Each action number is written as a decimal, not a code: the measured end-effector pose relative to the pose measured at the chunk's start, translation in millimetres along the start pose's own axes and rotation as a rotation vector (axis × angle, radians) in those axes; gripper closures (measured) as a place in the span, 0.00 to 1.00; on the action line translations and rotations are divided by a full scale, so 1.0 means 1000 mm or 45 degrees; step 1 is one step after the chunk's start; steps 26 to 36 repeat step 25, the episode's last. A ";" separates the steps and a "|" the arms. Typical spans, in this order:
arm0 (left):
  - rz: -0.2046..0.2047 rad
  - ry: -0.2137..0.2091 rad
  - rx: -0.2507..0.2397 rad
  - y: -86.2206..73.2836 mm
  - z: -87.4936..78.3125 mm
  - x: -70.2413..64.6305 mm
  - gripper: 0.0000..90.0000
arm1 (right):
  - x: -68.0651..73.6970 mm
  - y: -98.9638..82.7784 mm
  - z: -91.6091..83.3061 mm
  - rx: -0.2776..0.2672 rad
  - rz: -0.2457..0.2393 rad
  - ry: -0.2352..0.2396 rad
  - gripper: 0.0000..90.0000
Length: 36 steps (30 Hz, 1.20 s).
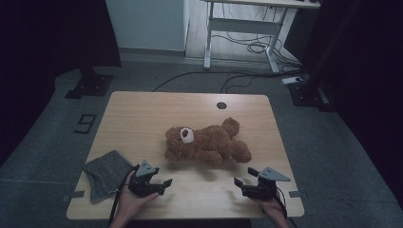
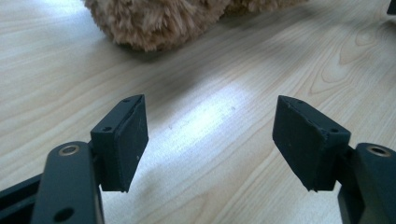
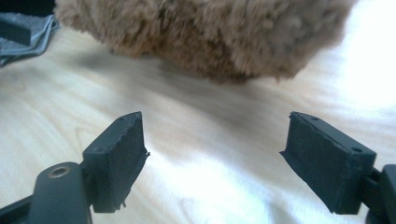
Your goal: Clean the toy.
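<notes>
A brown teddy bear point(image 1: 206, 142) lies on its back in the middle of the wooden table point(image 1: 142, 109), its white muzzle up. My left gripper point(image 1: 164, 186) rests near the front edge, just short of the bear's head, jaws open and empty. My right gripper point(image 1: 239, 185) sits at the front right, below the bear's leg, also open and empty. In the left gripper view the bear's fur point(image 2: 159, 21) lies beyond the open left gripper point(image 2: 210, 140). In the right gripper view the plush body point(image 3: 210, 32) looms close ahead of the right gripper point(image 3: 215, 156).
A grey folded cloth point(image 1: 105, 173) lies at the table's front left corner, partly over the edge, also in the right gripper view point(image 3: 25, 35). A cable hole point(image 1: 221, 105) marks the far side. A white desk frame point(image 1: 242, 28) and floor cables stand behind.
</notes>
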State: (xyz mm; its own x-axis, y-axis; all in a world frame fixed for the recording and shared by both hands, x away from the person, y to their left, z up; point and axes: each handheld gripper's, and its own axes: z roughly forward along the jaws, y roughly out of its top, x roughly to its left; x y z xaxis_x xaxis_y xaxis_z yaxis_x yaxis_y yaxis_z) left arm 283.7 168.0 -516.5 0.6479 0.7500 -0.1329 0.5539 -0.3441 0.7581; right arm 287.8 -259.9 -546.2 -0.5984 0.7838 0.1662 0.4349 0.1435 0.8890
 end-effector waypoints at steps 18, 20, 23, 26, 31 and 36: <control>-0.034 -0.048 0.013 -0.011 -0.001 0.002 0.30 | -0.002 -0.005 -0.001 0.051 -0.008 -0.002 0.25; -0.035 -0.041 0.009 -0.011 -0.002 0.003 0.31 | -0.002 -0.005 -0.001 0.051 -0.010 -0.001 0.24; -0.033 -0.040 0.013 -0.011 -0.002 0.003 0.31 | -0.002 -0.004 -0.001 0.051 -0.009 -0.003 0.24; -0.032 -0.040 0.013 -0.011 -0.002 0.003 0.30 | -0.002 -0.004 -0.001 0.051 -0.010 -0.003 0.24; -0.032 -0.040 0.013 -0.011 -0.002 0.003 0.30 | -0.002 -0.004 -0.001 0.051 -0.010 -0.003 0.24; -0.032 -0.040 0.013 -0.011 -0.002 0.003 0.30 | -0.002 -0.004 -0.001 0.051 -0.010 -0.003 0.24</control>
